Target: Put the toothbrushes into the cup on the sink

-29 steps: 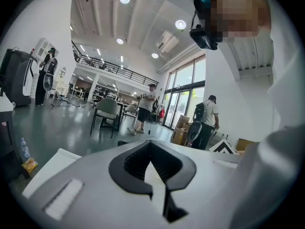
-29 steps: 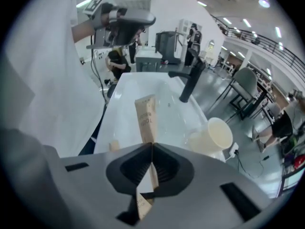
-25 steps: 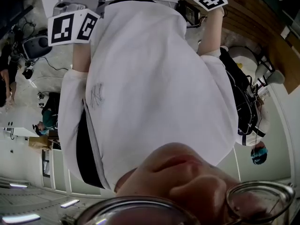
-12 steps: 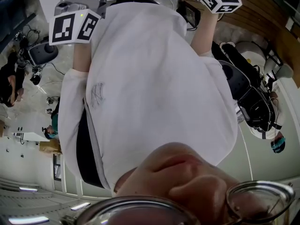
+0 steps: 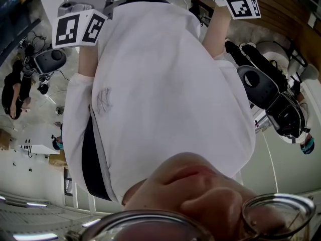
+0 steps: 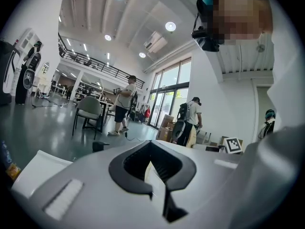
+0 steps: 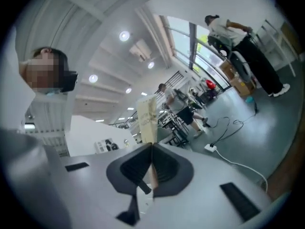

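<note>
Toothbrush or wrapper, I cannot tell which: a pale printed strip (image 7: 147, 118) stands clamped between the jaws of the right hand-held gripper (image 7: 152, 145), its free end sticking out past the tips against the ceiling lights of a large hall. The jaws are pressed together on it. In that same view a person in black trousers (image 7: 248, 51) bends over near a window wall, and a white cable (image 7: 233, 163) lies on the grey floor.

The left hand-held gripper (image 6: 150, 142) has its jaws together at the tips. A pale sliver (image 6: 155, 175) shows between the pads lower down, and what it is cannot be made out. Beyond it stand 2 people (image 6: 125, 104), an empty chair (image 6: 88, 111) and a square marker tile (image 6: 232, 144).

In the head view the wearer's white shirt (image 5: 165, 84) fills the middle. The left marker cube (image 5: 80, 28) sits at the upper left and the right marker cube (image 5: 242, 6) at the upper right, well apart.
</note>
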Motion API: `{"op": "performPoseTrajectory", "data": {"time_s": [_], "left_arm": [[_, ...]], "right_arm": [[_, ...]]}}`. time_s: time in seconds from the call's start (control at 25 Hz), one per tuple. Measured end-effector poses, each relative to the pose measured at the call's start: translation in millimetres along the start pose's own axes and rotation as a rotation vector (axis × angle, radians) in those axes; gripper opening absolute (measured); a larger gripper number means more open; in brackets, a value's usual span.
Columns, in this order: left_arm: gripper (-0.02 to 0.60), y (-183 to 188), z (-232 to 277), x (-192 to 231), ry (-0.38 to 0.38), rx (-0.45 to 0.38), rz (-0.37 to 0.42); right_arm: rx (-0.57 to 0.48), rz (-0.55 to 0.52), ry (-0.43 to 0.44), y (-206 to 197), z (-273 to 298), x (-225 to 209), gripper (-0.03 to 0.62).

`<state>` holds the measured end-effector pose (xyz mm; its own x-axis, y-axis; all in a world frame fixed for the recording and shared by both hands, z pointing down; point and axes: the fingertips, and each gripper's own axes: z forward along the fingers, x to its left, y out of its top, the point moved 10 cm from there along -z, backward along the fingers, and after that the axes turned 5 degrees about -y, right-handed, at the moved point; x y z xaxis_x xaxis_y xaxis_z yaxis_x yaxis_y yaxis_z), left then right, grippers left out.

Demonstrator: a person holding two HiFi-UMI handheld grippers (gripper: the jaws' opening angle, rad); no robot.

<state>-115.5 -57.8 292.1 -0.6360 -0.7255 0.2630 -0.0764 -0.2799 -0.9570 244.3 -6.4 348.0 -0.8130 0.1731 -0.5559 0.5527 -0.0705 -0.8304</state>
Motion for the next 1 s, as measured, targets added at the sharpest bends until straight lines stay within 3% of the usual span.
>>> {"op": "performPoseTrajectory", "data": {"time_s": [0.24, 0.76, 1.0], "left_arm": [[0.002, 0, -3, -2, -0.016, -0.006, 0.007], [0.002, 4, -8, -7, -0.018, -0.023, 0.011], [0.002, 2, 18, -8, 0.015, -0.029, 0.009]], "right_arm": [[-0.128, 0.109, -0.03, 4, -21, -6, 0.013], [-0.202, 0.078, -0.041, 17, -23, 0, 0.013], [-0.22, 0.074, -0.022, 31, 4, -27, 0.012]]}}
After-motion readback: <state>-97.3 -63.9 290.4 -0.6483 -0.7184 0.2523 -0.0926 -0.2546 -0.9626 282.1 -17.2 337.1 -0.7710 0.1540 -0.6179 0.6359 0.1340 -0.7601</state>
